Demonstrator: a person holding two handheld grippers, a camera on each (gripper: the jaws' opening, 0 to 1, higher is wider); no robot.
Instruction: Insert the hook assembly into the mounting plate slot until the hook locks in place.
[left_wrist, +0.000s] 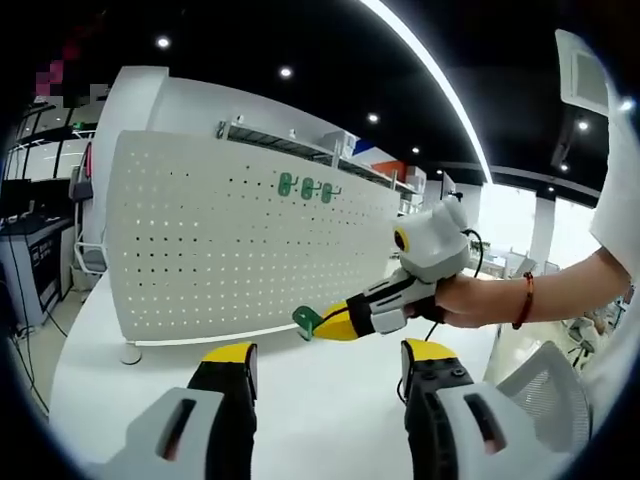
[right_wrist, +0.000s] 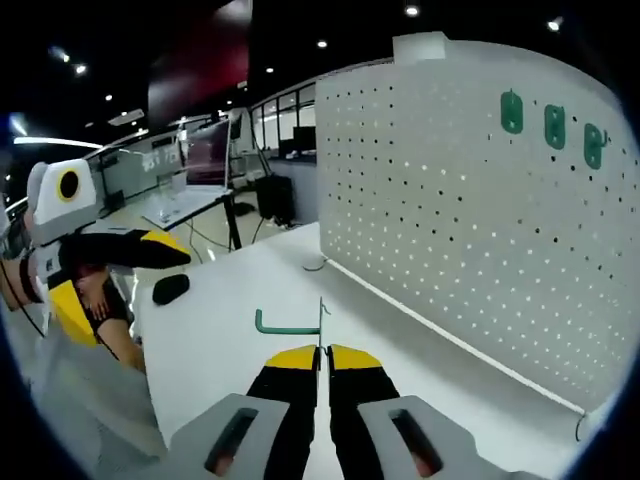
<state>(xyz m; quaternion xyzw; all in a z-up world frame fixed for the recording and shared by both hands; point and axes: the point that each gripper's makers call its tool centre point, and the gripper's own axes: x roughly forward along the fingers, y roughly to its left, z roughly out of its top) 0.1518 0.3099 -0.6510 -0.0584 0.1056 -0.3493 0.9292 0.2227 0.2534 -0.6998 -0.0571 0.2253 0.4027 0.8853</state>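
The right claw (right_wrist: 322, 352) is clenching on a green hook (right_wrist: 290, 322), its jaws pressed together with the hook's flat plate pinched between the tips and the bent arm sticking out toward nine o'clock in the right gripper view. In the left gripper view the same claw (left_wrist: 318, 327) is coming in from three o'clock, carried by a hand (left_wrist: 468, 298), with the hook (left_wrist: 306, 320) showing at its tip, low and just in front of the pegboard's bottom edge.

The left claw (left_wrist: 328, 362) is standing released, jaws well apart with nothing between them, above the white worktop (left_wrist: 310, 410). It is also showing at nine o'clock in the right gripper view (right_wrist: 165, 252), where the jaws are too foreshortened to judge.

The pegboard (left_wrist: 230, 240) is standing upright on the worktop, and three green hooks (left_wrist: 306, 187) are already hanging in a row near its top edge, at one o'clock in the right gripper view (right_wrist: 552, 125).

As for progress, the pickup looks done and the hook is being carried, but it is still apart from the board: no tab is in a slot. What seems to be left is raising it to the board face, lining its plate up with the holes, pushing in and seating it until it locks.
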